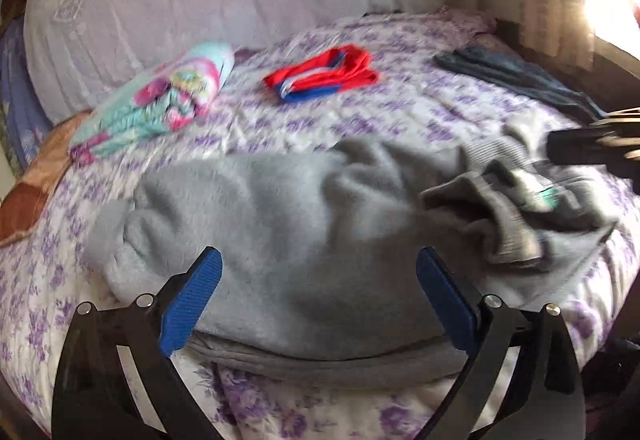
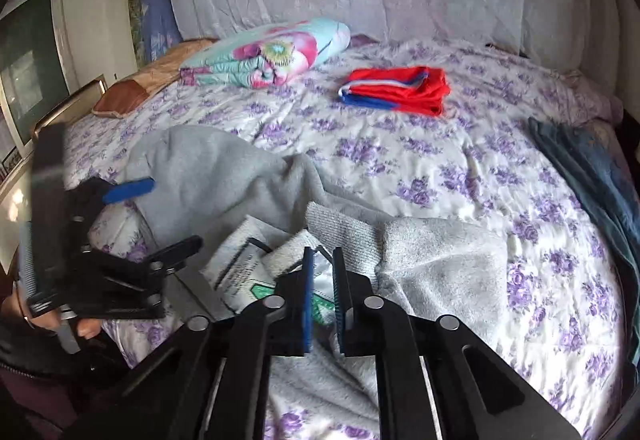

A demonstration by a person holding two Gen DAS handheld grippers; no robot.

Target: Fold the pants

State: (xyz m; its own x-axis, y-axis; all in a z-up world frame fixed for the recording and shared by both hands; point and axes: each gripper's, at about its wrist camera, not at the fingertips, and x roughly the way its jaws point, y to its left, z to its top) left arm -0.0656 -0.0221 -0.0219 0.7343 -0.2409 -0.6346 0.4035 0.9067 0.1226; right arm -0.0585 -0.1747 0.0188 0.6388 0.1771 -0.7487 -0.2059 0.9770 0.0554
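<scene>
Grey pants [image 1: 288,224] lay crumpled on the near part of the bed [image 2: 440,175].
The left gripper [image 1: 318,300] was spread wide above them, gripping nothing; the right gripper [image 2: 322,300] stood narrowly apart over the labelled waistband, with no visible pinch. Farther off lay red shorts [image 2: 396,89] and a floral bundle [image 2: 264,53].

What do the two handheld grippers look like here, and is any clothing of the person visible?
Both are the same build: the left gripper and right gripper have black angular linkage arms joined by round silver pivot bolts, ending in flat fingers faced with ribbed blue pads. No cables show. In the right wrist view a dark maroon sleeve sits at the lower left corner.
</scene>
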